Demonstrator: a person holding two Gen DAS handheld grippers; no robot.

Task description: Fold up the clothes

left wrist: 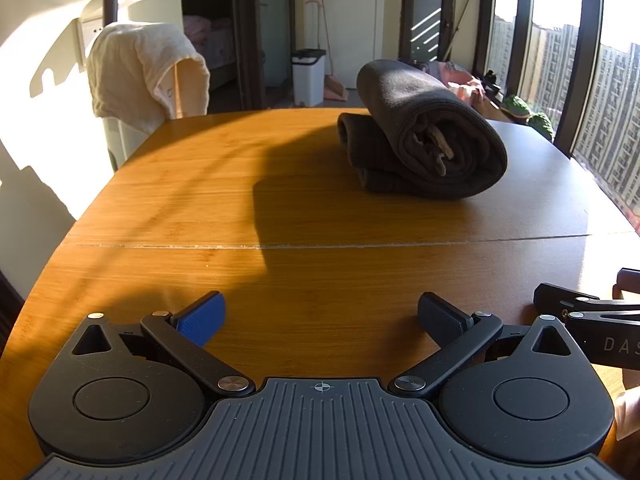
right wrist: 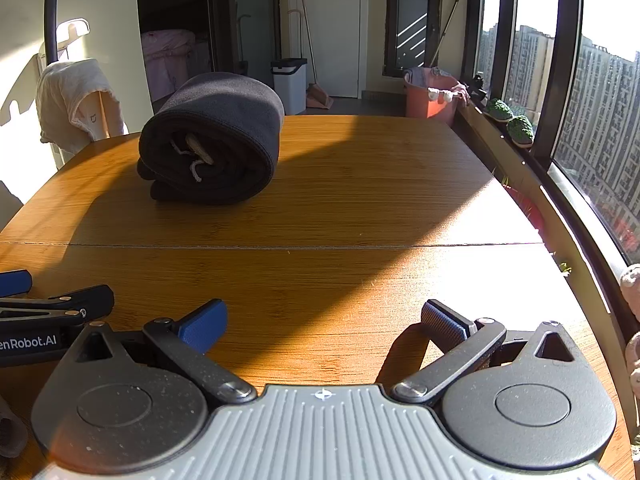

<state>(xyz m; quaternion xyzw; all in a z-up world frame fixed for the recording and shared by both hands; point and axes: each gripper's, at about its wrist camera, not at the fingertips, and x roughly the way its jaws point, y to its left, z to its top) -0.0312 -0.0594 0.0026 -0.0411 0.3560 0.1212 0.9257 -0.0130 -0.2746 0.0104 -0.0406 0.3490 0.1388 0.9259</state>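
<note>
A dark grey garment [left wrist: 424,136] lies folded into a thick bundle on the far half of the wooden table [left wrist: 248,208], its drawstring showing at the open end. It also shows in the right wrist view [right wrist: 212,140], at the far left. My left gripper [left wrist: 320,316] is open and empty, low over the near table edge, well short of the garment. My right gripper [right wrist: 324,324] is open and empty too, beside the left one. Each gripper's side shows in the other's view.
A cream towel [left wrist: 144,68] hangs over a chair at the table's far left. A white bin [left wrist: 308,76] and broom stand behind. A pink basin [right wrist: 432,96] and plants [right wrist: 516,124] sit by the right window. The table [right wrist: 360,208] has a seam across its middle.
</note>
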